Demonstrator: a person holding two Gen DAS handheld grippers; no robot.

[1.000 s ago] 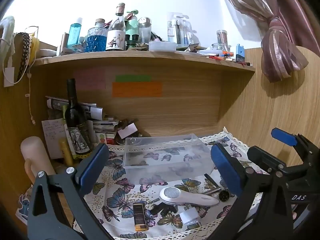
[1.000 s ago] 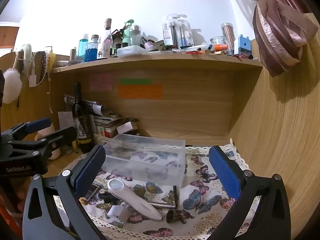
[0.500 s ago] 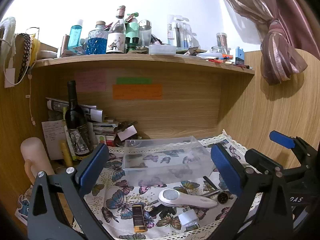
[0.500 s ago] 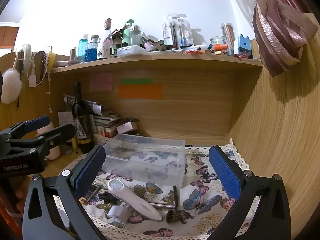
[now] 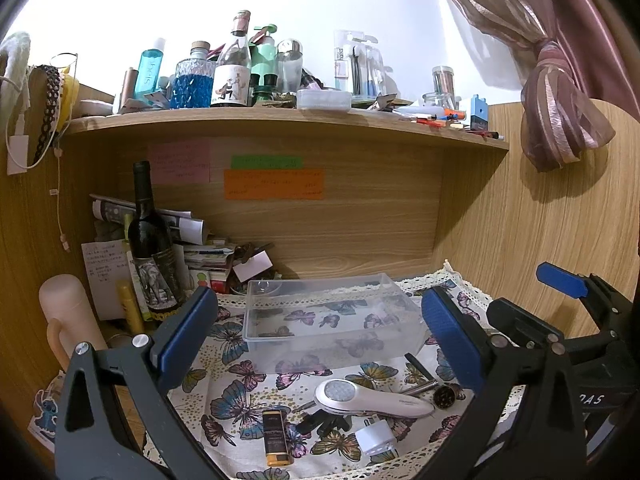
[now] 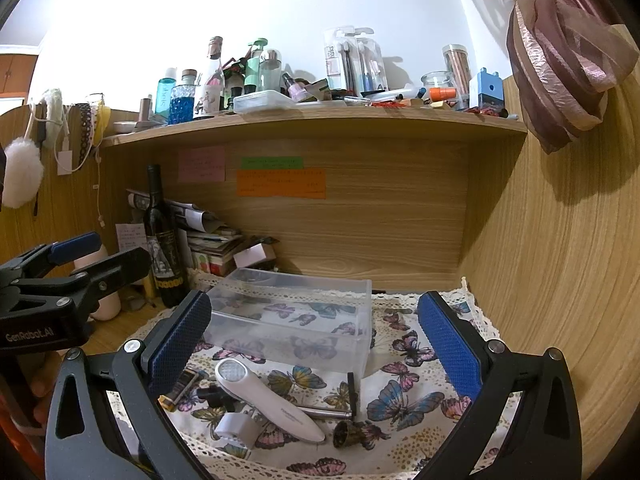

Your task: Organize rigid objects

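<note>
A clear plastic box stands empty on a butterfly-print cloth, also in the right wrist view. In front of it lie a white handheld device, a black-and-orange lighter, a white plug adapter, a black clip, a metal rod and a small dark round cap. My left gripper is open and empty, above these items. My right gripper is open and empty, to the right; it shows in the left view.
A dark wine bottle, papers and small boxes crowd the back left. A pale pink bottle stands at left. The shelf above carries many bottles. Wooden walls close the back and right.
Both grippers have drifted slightly; the left view has pulled back and up a little. Nothing was grasped and the objects lie as before.
</note>
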